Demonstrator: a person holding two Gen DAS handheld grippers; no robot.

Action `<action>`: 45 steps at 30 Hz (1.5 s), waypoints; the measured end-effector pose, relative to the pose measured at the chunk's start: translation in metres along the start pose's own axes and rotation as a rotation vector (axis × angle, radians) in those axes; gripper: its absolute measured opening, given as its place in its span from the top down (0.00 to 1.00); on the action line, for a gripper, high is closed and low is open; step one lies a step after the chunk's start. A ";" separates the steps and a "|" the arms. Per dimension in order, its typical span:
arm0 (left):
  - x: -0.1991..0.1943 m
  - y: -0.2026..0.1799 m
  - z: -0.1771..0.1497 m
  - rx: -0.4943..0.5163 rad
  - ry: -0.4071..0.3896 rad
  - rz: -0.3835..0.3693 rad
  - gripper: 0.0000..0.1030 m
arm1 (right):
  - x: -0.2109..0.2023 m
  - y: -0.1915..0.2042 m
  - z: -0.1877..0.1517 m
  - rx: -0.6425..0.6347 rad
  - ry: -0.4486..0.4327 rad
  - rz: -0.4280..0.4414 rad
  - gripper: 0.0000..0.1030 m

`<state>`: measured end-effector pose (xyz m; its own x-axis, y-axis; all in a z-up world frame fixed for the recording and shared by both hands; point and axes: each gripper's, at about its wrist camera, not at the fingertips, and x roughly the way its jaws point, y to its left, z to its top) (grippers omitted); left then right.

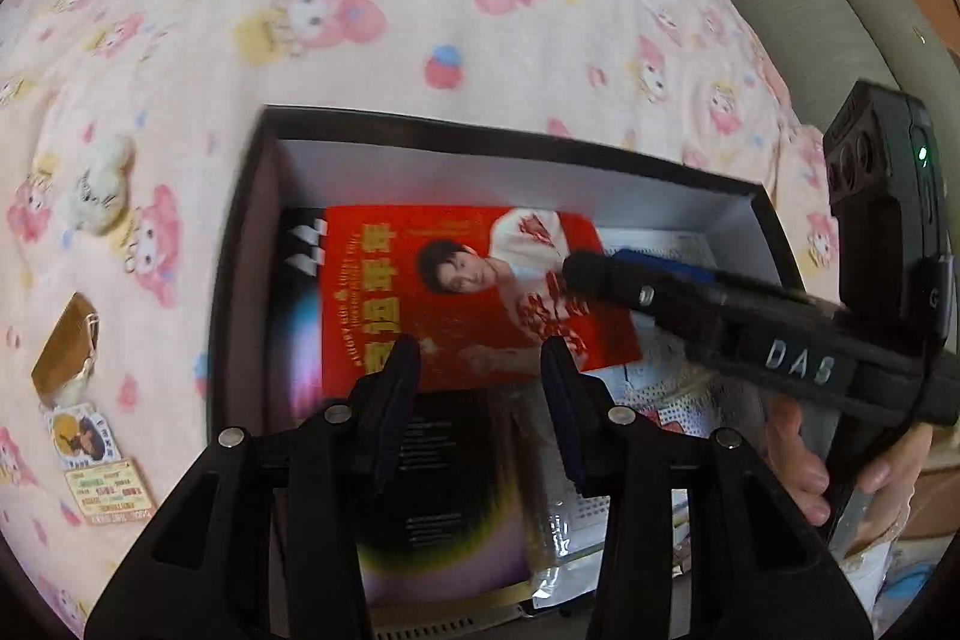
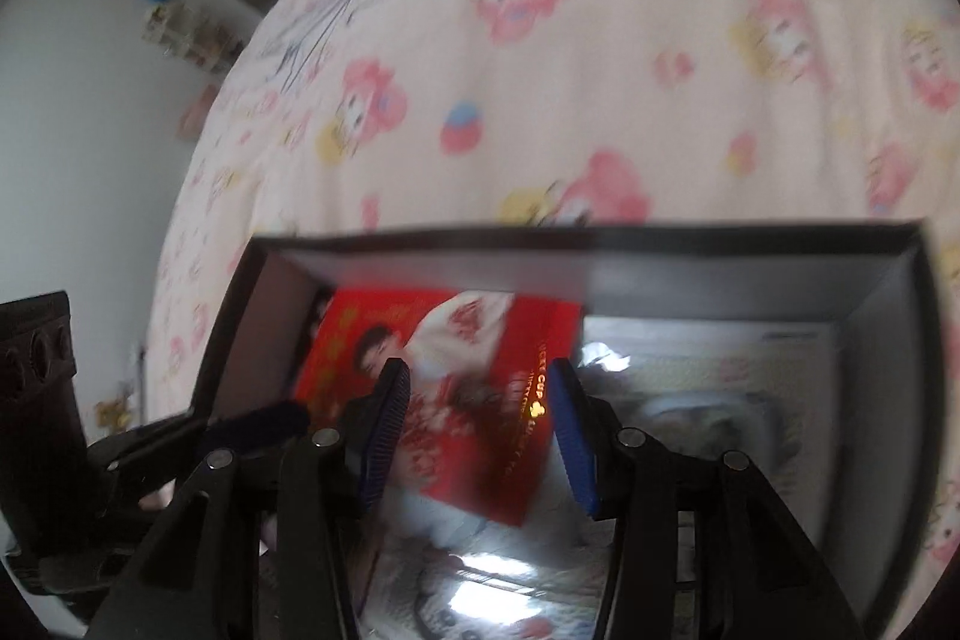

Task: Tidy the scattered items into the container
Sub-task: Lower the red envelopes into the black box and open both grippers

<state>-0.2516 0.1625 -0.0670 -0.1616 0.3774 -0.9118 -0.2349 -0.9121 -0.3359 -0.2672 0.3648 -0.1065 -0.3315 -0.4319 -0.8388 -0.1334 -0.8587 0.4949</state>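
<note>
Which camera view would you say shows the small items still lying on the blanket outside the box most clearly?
The left wrist view: a white plush charm, a brown tag and printed cards lie sharp on the pink blanket, left of the black box. The right wrist view is blurred, showing only an indistinct yellowish speck there.

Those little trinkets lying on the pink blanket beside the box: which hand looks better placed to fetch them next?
Probably the left gripper: the trinkets lie on its side of the box, while the right gripper hovers open over the box's other end.
</note>
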 end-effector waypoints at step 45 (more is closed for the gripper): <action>0.018 -0.028 0.001 0.105 0.178 -0.015 0.60 | -0.058 -0.014 -0.033 0.014 -0.128 -0.208 0.57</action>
<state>-0.2486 0.1949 -0.0740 0.0125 0.3482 -0.9373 -0.3366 -0.8813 -0.3318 -0.2155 0.3928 -0.0723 -0.4112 -0.2070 -0.8877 -0.2236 -0.9212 0.3184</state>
